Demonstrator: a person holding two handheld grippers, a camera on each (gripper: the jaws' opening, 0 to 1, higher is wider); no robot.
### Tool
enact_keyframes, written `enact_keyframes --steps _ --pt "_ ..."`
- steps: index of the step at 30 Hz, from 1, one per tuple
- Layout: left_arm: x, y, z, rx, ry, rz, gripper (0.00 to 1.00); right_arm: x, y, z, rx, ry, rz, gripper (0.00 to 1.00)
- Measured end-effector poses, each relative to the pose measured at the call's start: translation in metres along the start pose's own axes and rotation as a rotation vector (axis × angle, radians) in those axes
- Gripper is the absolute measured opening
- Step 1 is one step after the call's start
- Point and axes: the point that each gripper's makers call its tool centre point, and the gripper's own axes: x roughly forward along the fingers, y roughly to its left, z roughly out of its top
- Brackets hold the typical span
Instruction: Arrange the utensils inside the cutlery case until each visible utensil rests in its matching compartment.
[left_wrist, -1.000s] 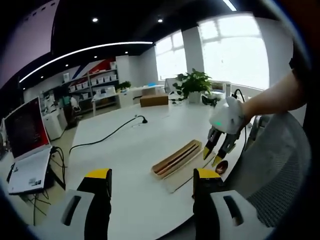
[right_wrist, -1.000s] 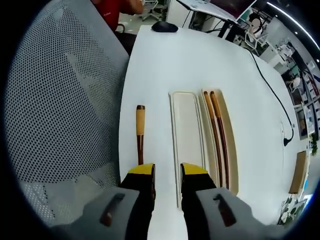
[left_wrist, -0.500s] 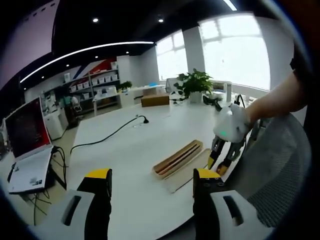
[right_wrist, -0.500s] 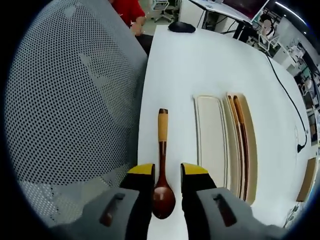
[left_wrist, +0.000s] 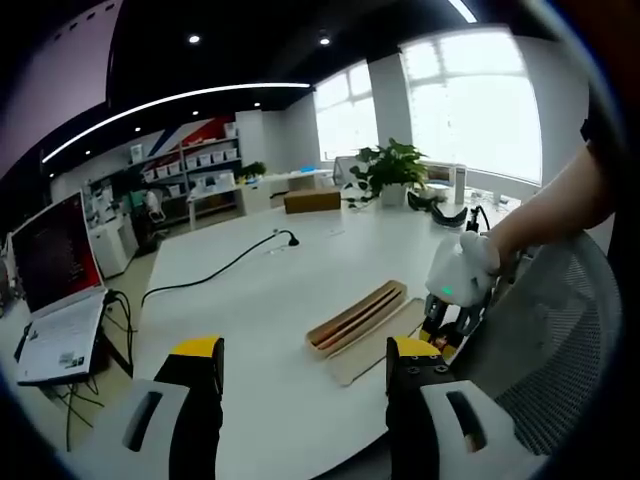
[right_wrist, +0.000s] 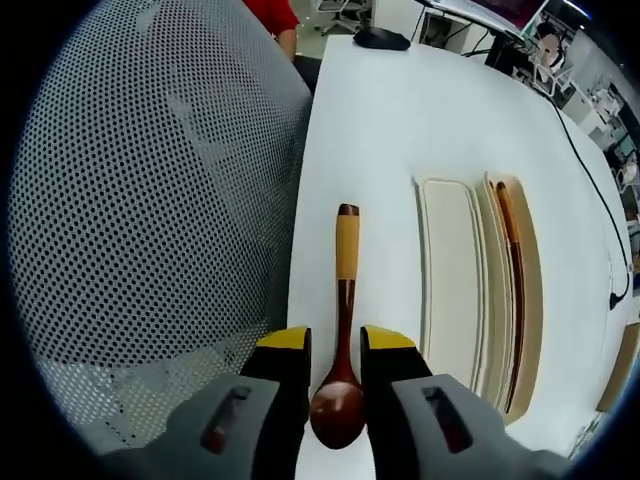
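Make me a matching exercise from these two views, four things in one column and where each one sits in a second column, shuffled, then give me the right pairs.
Things
1. dark wooden spoon with a tan handle
2. pair of dark brown chopsticks
3. black computer mouse
4. grey mesh office chair back

Places
A. at the far end of the white table
B. between the open jaws of the right claw
C. off the table's edge, beside the spoon
D. inside the tan half of the cutlery case

Pairs: 1-B, 2-D, 3-A, 4-C
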Motion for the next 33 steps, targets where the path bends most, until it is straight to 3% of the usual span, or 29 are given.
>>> enact_keyframes --steps 33 --pt "-0.0005 0.0009 0.0003 -0.013 -0.005 0.002 0.67 0.0061 -0.0069 -0.0043 0.038 0.026 -0.026 0.07"
